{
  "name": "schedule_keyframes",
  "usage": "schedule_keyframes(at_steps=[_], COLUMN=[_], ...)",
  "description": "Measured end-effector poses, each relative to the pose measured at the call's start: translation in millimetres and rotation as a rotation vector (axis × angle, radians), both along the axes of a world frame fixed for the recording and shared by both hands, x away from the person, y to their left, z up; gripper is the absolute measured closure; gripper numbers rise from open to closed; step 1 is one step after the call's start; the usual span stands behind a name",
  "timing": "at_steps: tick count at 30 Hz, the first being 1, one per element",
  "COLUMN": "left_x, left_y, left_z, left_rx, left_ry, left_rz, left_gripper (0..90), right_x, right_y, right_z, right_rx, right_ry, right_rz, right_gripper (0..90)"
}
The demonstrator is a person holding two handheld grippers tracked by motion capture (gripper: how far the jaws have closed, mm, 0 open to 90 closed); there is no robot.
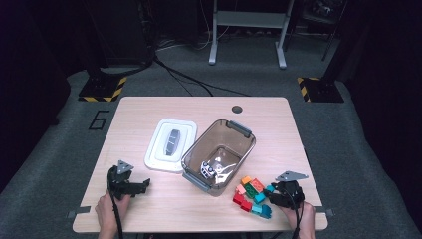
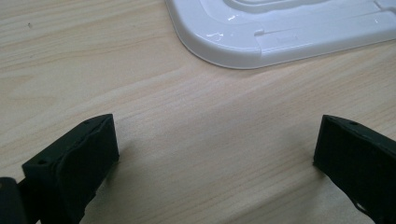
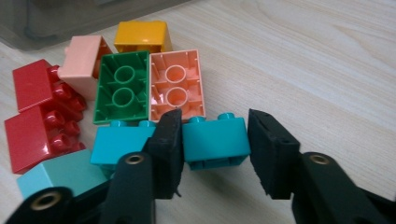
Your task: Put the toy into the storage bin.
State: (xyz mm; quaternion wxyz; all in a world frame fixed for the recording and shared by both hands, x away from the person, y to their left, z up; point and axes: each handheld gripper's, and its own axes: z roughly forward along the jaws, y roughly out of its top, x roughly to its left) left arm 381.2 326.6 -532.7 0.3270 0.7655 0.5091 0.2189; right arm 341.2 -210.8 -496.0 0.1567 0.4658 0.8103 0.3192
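Teal, hard plastic and surely light, the small two-stud brick (image 3: 215, 138) sits on the table between the jaws of my right gripper (image 3: 212, 154), studs pointing away from me; I would pinch its smooth flat end faces, which may slip. Those jaws bracket it closely, though whether they are already clamped I cannot tell. My left gripper (image 2: 215, 158) rests low with jaws wide apart over bare wood, the white lid (image 2: 289, 32) just ahead.

On the table (image 1: 149, 209), the lid (image 1: 170, 145) lies left of the bin (image 1: 219, 154); blocks (image 1: 252, 195) sit near-right of the bin, a small object (image 1: 207, 170) inside it.
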Motion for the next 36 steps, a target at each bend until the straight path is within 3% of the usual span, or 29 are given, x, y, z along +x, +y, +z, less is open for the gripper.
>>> schedule_keyframes(at_steps=[5,8,15,21,32,36], left_x=[0.0,0.5,0.5,0.5,0.5,0.5], left_y=[-0.1,-0.7,-0.7,-0.7,-0.7,-0.7], left_z=[0.0,-0.3,-0.2,-0.2,-0.2,-0.2], left_rx=[-0.001,-0.007,-0.007,-0.006,-0.007,-0.007], left_ry=[0.000,-0.004,-0.002,-0.002,-0.002,-0.002], left_rz=[0.001,0.008,0.009,0.009,0.009,0.009], left_gripper=[0.0,0.0,0.0,0.0,0.0,0.0], right_x=[0.9,1.3,2.2,5.1,24.4,35.1], right_y=[-1.1,-5.6,-14.1,-15.1,-12.6,-11.1], right_z=[-0.1,1.8,13.9,25.4,41.0,45.5], right_rx=[0.003,0.004,0.043,0.054,0.070,0.100], right_ry=[-0.014,-0.039,-0.060,-0.079,-0.103,-0.097], right_rz=[-0.033,-0.026,-0.074,-0.080,-0.102,-0.119], right_gripper=[58.4,58.5,58.7,58.7,58.7,58.8])
